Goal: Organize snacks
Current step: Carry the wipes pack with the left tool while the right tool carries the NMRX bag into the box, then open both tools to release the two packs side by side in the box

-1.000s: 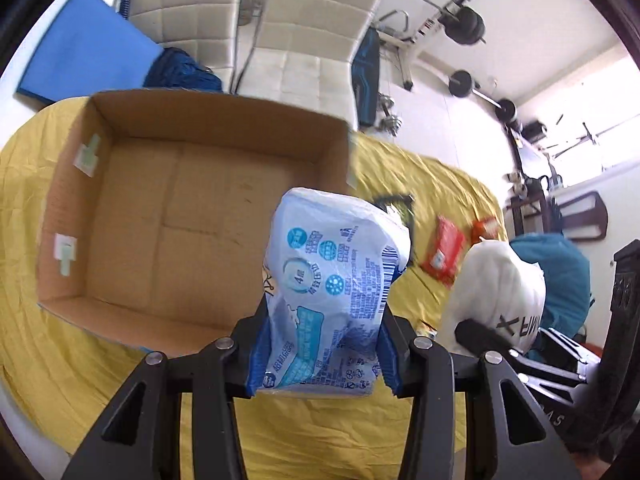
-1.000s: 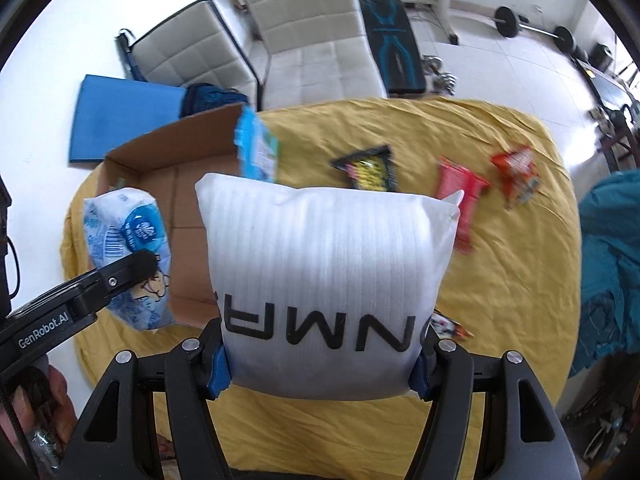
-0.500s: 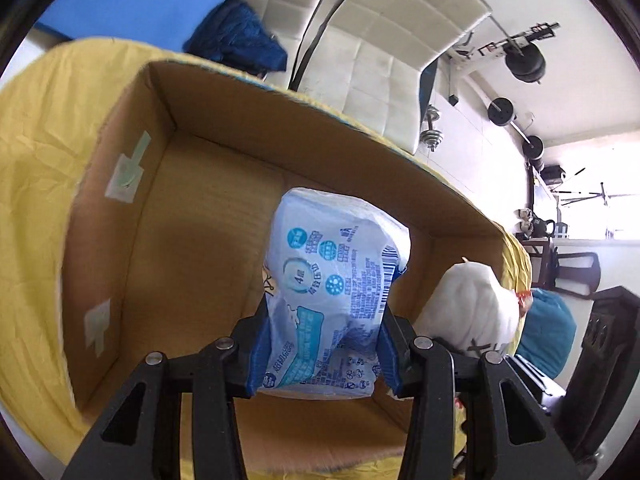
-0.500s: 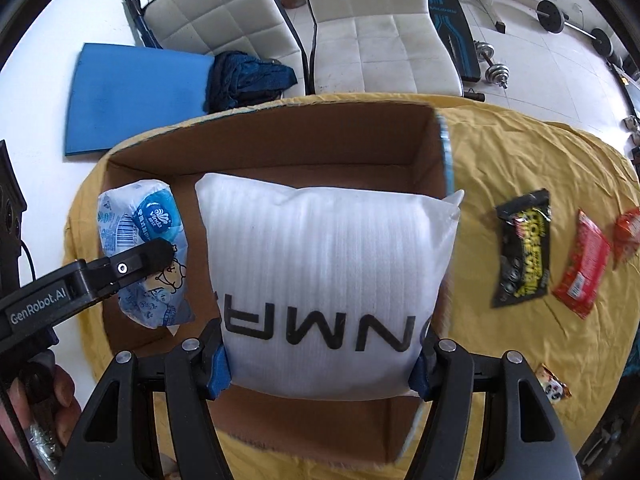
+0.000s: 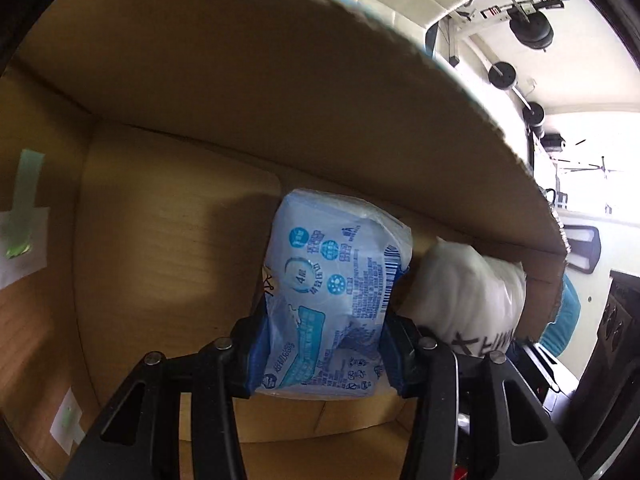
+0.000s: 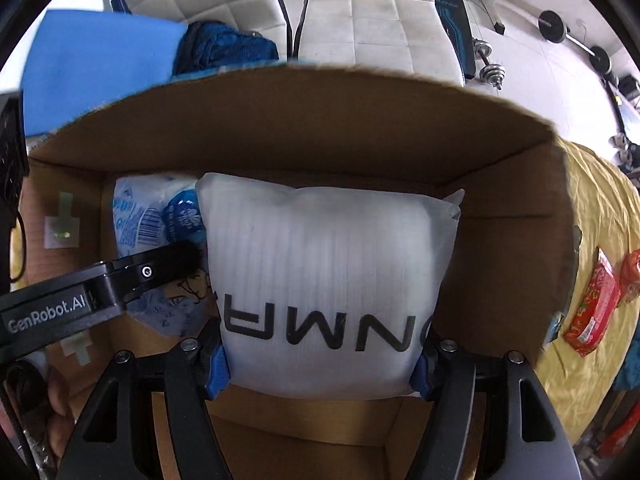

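Note:
Deep inside the brown cardboard box [image 5: 168,240], my left gripper [image 5: 324,360] is shut on a light-blue snack bag [image 5: 332,292] with printed text. Right beside it, my right gripper [image 6: 320,364] is shut on a white puffy bag [image 6: 332,280] with black letters, also held within the box [image 6: 500,240]. The white bag [image 5: 472,296] shows at the right in the left wrist view. The blue bag [image 6: 160,216] and the left gripper's finger [image 6: 160,268] appear at the left in the right wrist view. Both bags hang close to the far wall.
Red snack packets [image 6: 592,304] lie on the yellow tablecloth [image 6: 600,208] to the right of the box. Behind the box stand white padded chairs [image 6: 360,12], a blue mat [image 6: 100,60] and weights [image 6: 492,72] on the floor. Tape patches [image 5: 20,236] mark the box's left wall.
Both grippers have moved forward and down into the box with their bags. The box walls now fill most of both views; the table snacks have slid out to the right.

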{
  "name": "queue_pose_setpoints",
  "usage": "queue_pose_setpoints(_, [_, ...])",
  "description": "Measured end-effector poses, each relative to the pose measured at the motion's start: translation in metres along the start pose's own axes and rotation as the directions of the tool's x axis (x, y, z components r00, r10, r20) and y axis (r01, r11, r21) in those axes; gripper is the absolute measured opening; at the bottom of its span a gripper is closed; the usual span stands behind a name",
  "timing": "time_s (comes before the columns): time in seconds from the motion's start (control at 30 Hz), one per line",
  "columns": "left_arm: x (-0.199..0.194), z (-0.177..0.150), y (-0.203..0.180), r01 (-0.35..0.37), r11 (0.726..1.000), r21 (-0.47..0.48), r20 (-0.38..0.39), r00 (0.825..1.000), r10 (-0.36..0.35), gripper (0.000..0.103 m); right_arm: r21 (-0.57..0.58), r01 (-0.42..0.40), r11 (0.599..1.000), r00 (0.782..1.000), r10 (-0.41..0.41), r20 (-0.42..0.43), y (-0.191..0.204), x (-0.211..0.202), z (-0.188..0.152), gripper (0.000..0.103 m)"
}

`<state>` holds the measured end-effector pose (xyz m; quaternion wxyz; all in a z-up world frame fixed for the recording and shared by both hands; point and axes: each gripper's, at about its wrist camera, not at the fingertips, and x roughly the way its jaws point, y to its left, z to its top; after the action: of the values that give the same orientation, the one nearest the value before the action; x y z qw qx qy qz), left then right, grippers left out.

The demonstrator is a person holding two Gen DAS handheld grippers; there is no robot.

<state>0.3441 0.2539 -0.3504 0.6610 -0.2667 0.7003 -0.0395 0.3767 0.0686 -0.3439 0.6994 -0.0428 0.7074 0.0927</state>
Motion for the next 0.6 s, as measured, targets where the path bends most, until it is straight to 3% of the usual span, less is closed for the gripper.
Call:
queue_pose_setpoints(0.37, [0.009,0.011,-0.006,-0.044,0.999,0.028,-0.033,0.998,0.045,0.056,0.004,0.009,1.000,1.000,-0.009,-0.007,0.003,0.012,0.006,0.076])
queue_pose_setpoints(0.6, [-0.002,0.013,-0.017,-0.134,0.988,0.073,0.006,0.991,0.134,0.068,0.013,0.010,1.000,1.000,-0.010,-0.005,0.003,0.001,0.002,0.081])
